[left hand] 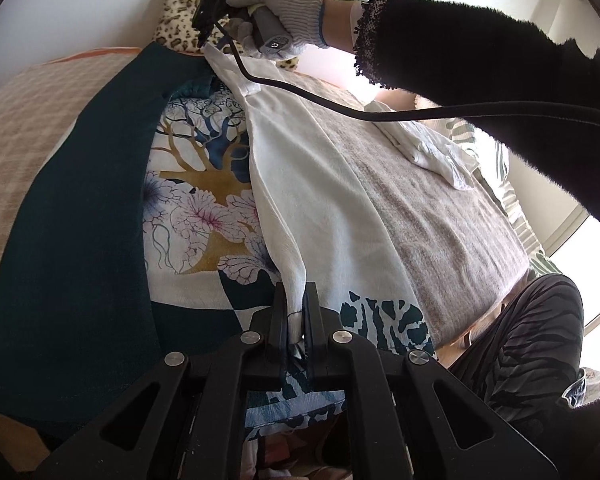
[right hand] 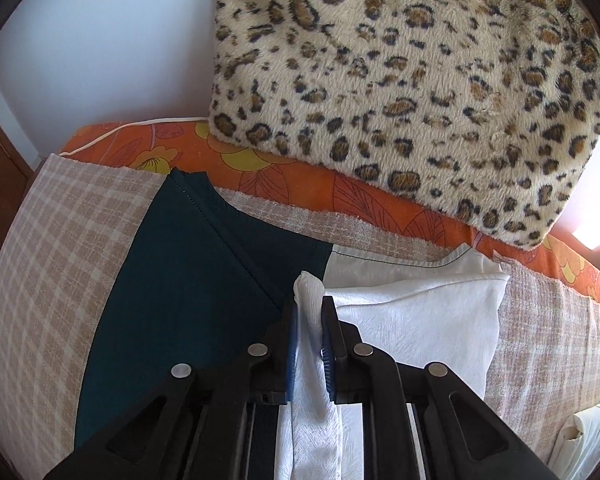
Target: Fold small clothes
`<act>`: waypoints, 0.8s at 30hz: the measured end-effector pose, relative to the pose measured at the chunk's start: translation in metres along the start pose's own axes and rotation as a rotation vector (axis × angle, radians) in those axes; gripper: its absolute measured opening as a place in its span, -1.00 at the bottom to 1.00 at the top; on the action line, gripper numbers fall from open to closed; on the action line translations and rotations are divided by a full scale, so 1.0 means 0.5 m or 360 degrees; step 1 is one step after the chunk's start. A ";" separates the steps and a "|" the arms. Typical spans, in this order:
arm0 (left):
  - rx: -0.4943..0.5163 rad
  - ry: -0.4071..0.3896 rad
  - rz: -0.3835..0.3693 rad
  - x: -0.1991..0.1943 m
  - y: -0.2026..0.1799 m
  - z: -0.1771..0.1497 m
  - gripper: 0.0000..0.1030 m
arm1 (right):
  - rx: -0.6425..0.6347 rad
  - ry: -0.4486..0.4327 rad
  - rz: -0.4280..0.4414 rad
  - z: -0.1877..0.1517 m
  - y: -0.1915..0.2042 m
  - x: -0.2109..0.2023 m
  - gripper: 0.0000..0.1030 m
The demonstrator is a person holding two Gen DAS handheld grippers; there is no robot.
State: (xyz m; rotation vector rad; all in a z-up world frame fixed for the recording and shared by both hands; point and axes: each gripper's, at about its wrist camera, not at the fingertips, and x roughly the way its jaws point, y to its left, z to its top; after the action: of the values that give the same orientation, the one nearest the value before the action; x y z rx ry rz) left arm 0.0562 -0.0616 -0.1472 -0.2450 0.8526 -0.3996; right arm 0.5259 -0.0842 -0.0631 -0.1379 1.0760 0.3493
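A small garment with a dark teal panel [left hand: 72,220], a tree-and-flower print [left hand: 196,200] and a white side [left hand: 316,208] lies spread on a checked beige cloth. My left gripper [left hand: 296,300] is shut on the garment's near white edge. My right gripper [right hand: 310,308] is shut on the far white edge, which bunches up between its fingers; it also shows in the left wrist view [left hand: 210,26], held by a gloved hand. The white fabric is stretched between the two grippers. The teal panel [right hand: 172,280] lies flat to the left of the right gripper.
A leopard-print cushion [right hand: 420,92] rests on an orange floral edge [right hand: 260,168] against the wall. A folded white cloth [left hand: 428,148] lies on the beige cover [left hand: 420,216] to the right. The person's patterned trousers [left hand: 532,336] are at the right edge.
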 end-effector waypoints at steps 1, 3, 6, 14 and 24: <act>-0.0003 -0.0007 0.0022 -0.008 0.001 0.000 -0.57 | 0.0020 -0.0043 0.0076 0.001 -0.006 -0.022 -0.26; 0.0015 -0.0047 0.0060 -0.030 0.003 0.001 -0.29 | 0.0025 -0.0106 0.0151 -0.002 -0.018 -0.069 -0.31; 0.0053 -0.0087 0.0090 -0.064 0.006 0.005 -0.25 | 0.0088 -0.0162 0.0182 -0.040 -0.059 -0.128 -0.26; 0.0027 -0.0163 0.0185 -0.147 0.071 0.046 -0.25 | 0.0266 -0.0027 0.0338 -0.230 -0.156 -0.119 -0.24; -0.0015 -0.0300 0.0417 -0.221 0.156 0.094 -0.25 | 0.0229 0.0015 0.0869 -0.279 -0.079 -0.110 -0.24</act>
State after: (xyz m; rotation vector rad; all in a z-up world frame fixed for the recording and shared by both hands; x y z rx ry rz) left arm 0.0460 0.0592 -0.0709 -0.1735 0.6902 -0.1254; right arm 0.3996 -0.1717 -0.0828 0.2901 1.1349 0.7582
